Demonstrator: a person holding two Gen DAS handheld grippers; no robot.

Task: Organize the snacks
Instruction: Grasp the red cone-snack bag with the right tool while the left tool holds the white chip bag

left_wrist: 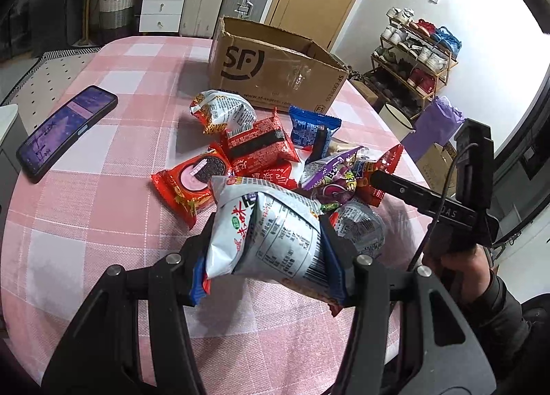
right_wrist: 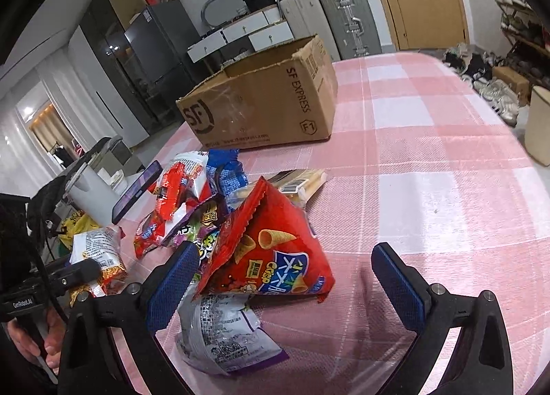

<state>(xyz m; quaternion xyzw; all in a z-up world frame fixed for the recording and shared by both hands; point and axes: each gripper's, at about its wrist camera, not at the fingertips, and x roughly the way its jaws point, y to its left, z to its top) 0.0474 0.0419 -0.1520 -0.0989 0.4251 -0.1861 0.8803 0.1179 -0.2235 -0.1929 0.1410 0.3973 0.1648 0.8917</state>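
left gripper point(left_wrist: 266, 254) clamped on a pale blue-white snack bag point(left_wrist: 271, 233), blue pads pressing both sides, bag lifted clear of the pink checked tablecloth point(left_wrist: 103, 223). just beyond it, a heap of snacks: a red cookie packet point(left_wrist: 187, 189) with a sandwich biscuit printed on it, a red packet with a black stripe point(left_wrist: 261, 146) lying across the heap, a white and orange bag point(left_wrist: 223, 111) nearer the box, a blue packet point(left_wrist: 311, 127), a purple packet point(left_wrist: 331, 175), and a clear silvery packet point(left_wrist: 359, 226) just beside the held bag. farther back, an open cardboard box point(left_wrist: 275, 65) marked "sf", upright on the table, well apart from the held bag. dark phone point(left_wrist: 67, 130) lying flat off to the left of the heap.

right gripper point(right_wrist: 287, 273) with jaws spread wide, holding nothing, blue pads either side of a red cone-crisp bag point(right_wrist: 271, 250) that rests on the cloth; left pad point(right_wrist: 175, 278) close to the bag's edge, possibly touching, hard to tell at this angle. crumpled silver packet point(right_wrist: 223, 333) below the red bag, partly under it. same cardboard box point(right_wrist: 261, 103) behind, open top up.
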